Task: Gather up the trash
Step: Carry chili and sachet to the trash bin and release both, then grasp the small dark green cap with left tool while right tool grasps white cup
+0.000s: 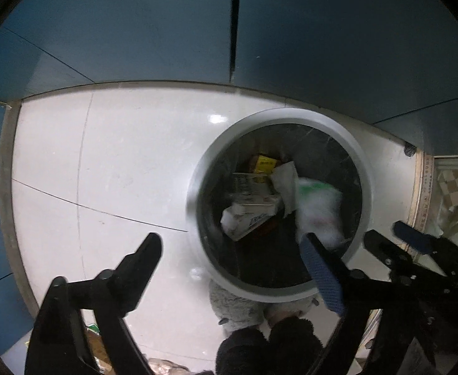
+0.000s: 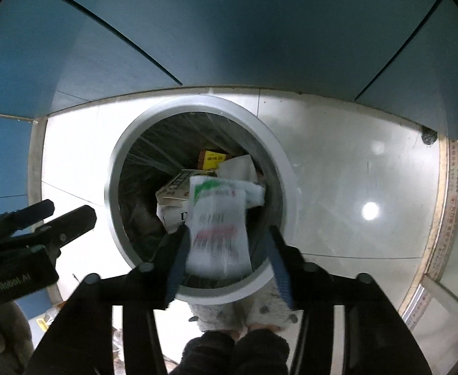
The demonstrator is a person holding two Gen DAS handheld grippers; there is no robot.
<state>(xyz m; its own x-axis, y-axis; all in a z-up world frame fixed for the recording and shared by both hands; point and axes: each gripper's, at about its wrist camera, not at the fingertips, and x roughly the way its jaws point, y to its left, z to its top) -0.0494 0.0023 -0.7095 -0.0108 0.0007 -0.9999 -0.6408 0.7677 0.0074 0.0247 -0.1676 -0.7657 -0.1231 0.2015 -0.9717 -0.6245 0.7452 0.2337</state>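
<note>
A round trash bin with a grey rim [image 1: 338, 125] [image 2: 153, 115] and a dark liner stands on the white floor. Inside lie a yellow box [image 1: 263, 163] [image 2: 213, 158], white cartons [image 1: 254, 209] [image 2: 172, 193] and crumpled paper [image 1: 286, 178]. A white plastic bag with green and red print [image 2: 219, 228] [image 1: 321, 212] is blurred in the bin's mouth, between the spread fingers of my right gripper [image 2: 229, 234], apparently loose. My left gripper [image 1: 232, 240] is open and empty over the bin's left rim. My right gripper also shows in the left wrist view [image 1: 385, 234], my left gripper in the right wrist view [image 2: 69, 211].
Blue cabinet fronts [image 1: 135, 31] [image 2: 229, 31] rise behind the bin. The floor is glossy white tile [image 1: 119, 156]. The person's slippered feet [image 2: 244, 315] stand just in front of the bin. A threshold strip and checkered floor [image 1: 454, 184] lie to the right.
</note>
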